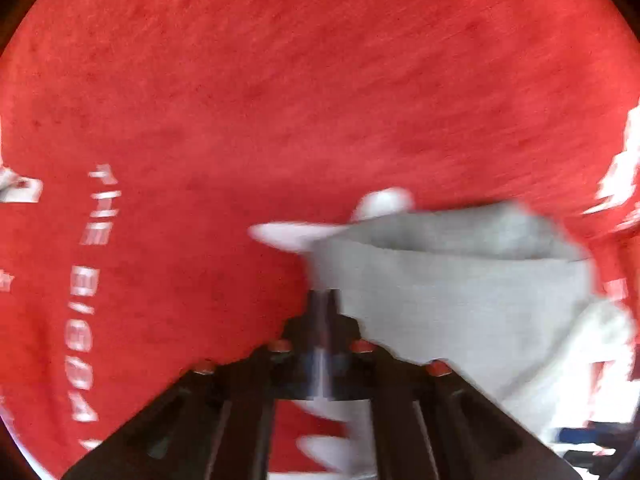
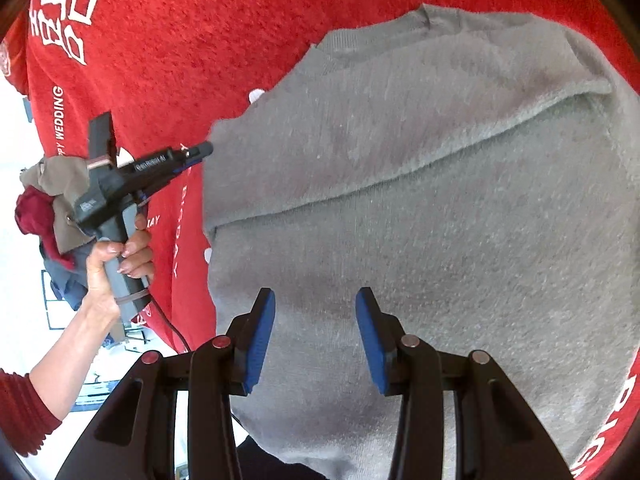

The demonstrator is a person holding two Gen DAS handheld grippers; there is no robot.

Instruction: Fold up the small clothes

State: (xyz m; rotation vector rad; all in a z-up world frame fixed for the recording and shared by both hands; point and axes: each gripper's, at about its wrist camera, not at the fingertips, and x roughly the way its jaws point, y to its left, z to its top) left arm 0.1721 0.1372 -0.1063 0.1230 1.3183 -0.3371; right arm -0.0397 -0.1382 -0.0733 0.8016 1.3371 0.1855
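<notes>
Grey sweater spread on a red printed cloth; left jaws closed at its edge, right jaws apart above it.

The red cloth (image 2: pixel 192 40) covers the surface and fills both views; its white print reads "WEDDING" in the right wrist view and "THE BIG DAY", partly blurred, in the left wrist view, with other characters cut off at the frame edges. The grey sweater (image 2: pixel 420 200) lies flat on it with one fold line across, collar at the far end; its near hem is hidden behind the right gripper (image 2: pixel 315 336), whose blue-padded jaws stand apart, touching nothing. The left gripper (image 1: pixel 323 300), held by a hand (image 2: pixel 116 264), has its jaws closed at the sweater's left edge; blur hides whether fabric is pinched. A heap of clothes (image 2: pixel 44 200) sits beyond the cloth's left edge.
</notes>
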